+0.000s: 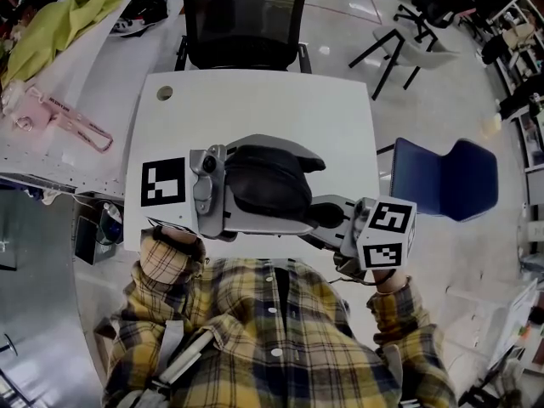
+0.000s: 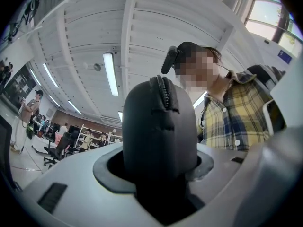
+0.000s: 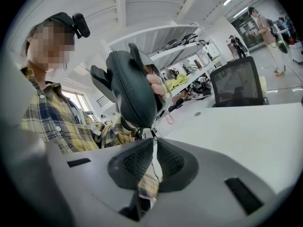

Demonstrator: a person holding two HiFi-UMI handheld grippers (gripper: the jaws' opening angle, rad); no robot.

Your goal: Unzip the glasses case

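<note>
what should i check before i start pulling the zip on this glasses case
1. Left gripper clamped on the glasses case: ok, its jaws are shut on the case body.
2. Right gripper on the zipper pull: ok, its jaws pinch the thin tab.
3. Zipper closed, teeth meshed at the end that shows: ok.
4. Case held up off the table: ok.
5. Whole zipper track free of snags: cannot tell, only part of it shows.
</note>
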